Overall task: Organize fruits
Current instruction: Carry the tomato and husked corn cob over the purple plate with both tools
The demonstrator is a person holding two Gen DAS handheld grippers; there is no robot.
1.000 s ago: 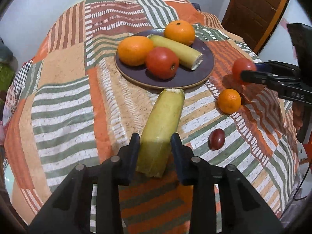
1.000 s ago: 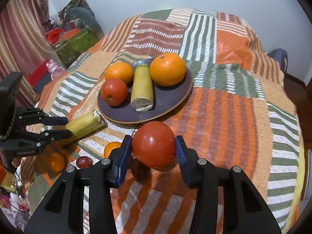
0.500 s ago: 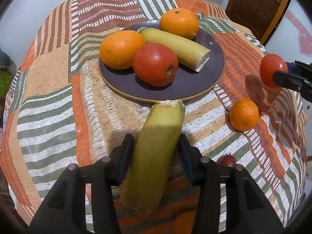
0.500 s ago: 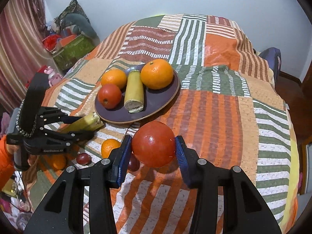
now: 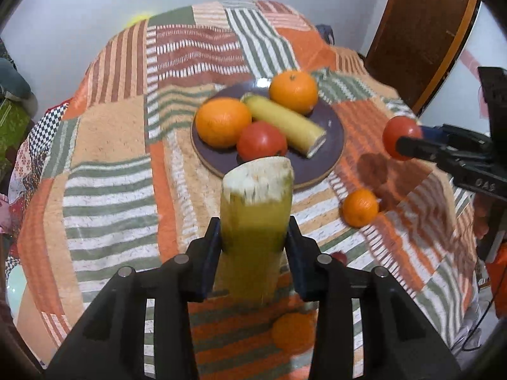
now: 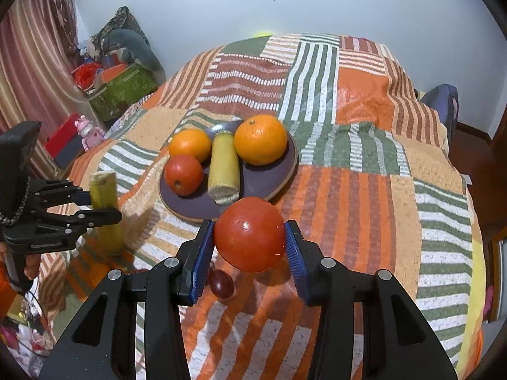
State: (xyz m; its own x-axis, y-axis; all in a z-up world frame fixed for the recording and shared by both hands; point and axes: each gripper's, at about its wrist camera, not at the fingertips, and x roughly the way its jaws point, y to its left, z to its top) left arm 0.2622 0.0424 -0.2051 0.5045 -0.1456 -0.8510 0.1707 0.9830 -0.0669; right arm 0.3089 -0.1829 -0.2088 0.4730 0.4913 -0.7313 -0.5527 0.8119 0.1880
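Observation:
My left gripper (image 5: 253,237) grips a cut yellow-green banana piece (image 5: 256,196). Its jaws are closing on the piece, which stands nearly upright above the patchwork cloth, just in front of the dark plate (image 5: 336,139). The plate holds two oranges, a tomato (image 5: 261,141) and another banana piece (image 5: 285,123). My right gripper (image 6: 250,237) is shut on a red tomato (image 6: 250,234), held in the air near the plate's (image 6: 263,180) front rim. In the right wrist view the left gripper (image 6: 95,204) and its banana piece (image 6: 104,190) are at the left.
A small orange (image 5: 360,207) lies on the cloth right of the plate, and another orange (image 5: 293,332) lies under my left gripper. A dark red grape (image 6: 221,281) sits below the held tomato. Boxes and clutter stand beside the table's left edge, a wooden door at the right.
The left gripper has taken hold of the banana piece, lifted it off the cloth and tilted it upright. The right gripper keeps the tomato and has barely moved.

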